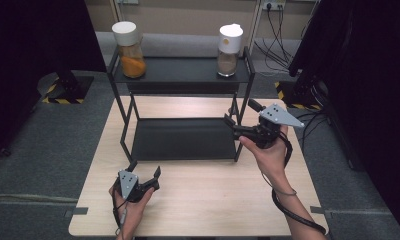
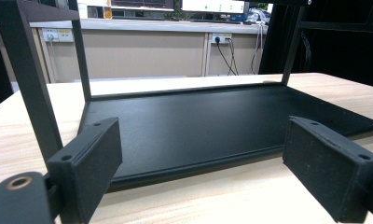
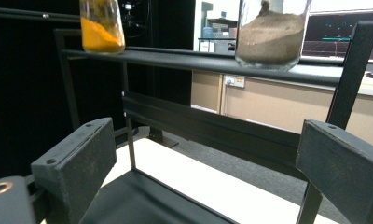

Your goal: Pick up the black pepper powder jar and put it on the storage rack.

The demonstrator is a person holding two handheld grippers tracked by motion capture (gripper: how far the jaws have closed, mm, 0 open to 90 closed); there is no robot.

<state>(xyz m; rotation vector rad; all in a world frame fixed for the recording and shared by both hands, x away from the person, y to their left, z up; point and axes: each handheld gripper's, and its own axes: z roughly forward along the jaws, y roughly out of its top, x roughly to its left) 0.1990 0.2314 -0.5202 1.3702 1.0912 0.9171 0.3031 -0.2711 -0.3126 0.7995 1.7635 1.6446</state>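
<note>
A black two-tier metal rack [image 1: 180, 75] stands at the back of the wooden table [image 1: 198, 200]. On its top shelf [image 3: 175, 58] a white-lidded jar of orange powder [image 1: 130, 52] [image 3: 100, 28] stands at the left and a jar of brown powder [image 1: 229, 47] [image 3: 271, 35] at the right. The lower shelf [image 2: 198, 121] is bare. My left gripper [image 1: 145, 168] [image 2: 203, 154] is open and empty, low over the table in front of the rack's left corner. My right gripper [image 1: 239, 112] [image 3: 208, 154] is open and empty beside the rack's right front post, below the brown jar.
Black curtains hang at both sides of the table. Stand bases with yellow-black tape [image 1: 63, 95] sit on the grey floor. Cables [image 1: 275, 35] run from wall sockets behind the rack. Bare tabletop lies between the two hands.
</note>
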